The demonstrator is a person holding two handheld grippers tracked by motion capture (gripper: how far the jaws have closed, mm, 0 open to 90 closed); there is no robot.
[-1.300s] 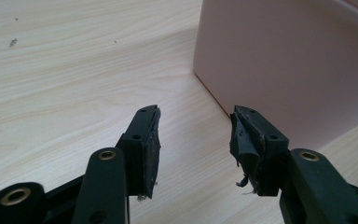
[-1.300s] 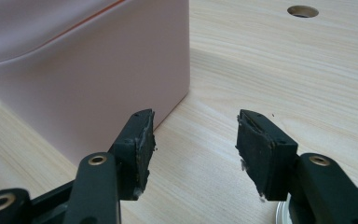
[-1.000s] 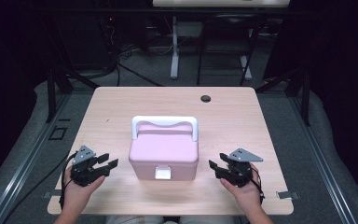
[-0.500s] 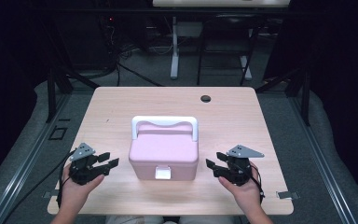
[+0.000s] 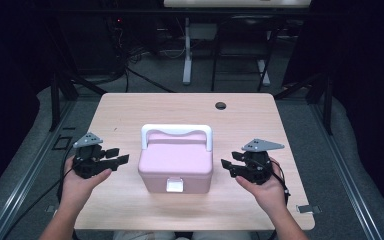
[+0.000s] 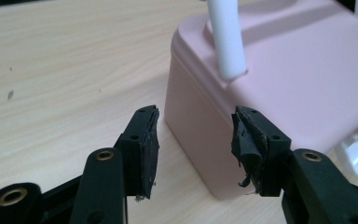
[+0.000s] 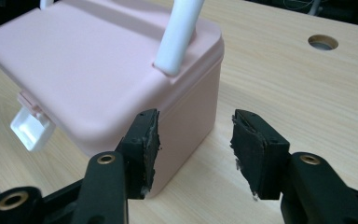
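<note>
The pink plastic lunch box [image 5: 176, 164] at the desk's [image 5: 130, 107] middle looks rigid, light and smooth-sided, best lifted by its white handle [image 5: 176, 131], while left gripper [image 5: 116, 156] and right gripper [image 5: 228, 167] flank it, jaws apart and empty, the right's just narrowing.

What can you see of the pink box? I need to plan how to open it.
The pink box looks like smooth plastic with rounded corners. Its lid is shut. A white handle stands upright, pegged in at both ends of the lid, and a white latch sits on the front, facing the person. The box rests flat near the middle of the wooden table. Nothing else touches it.
</note>
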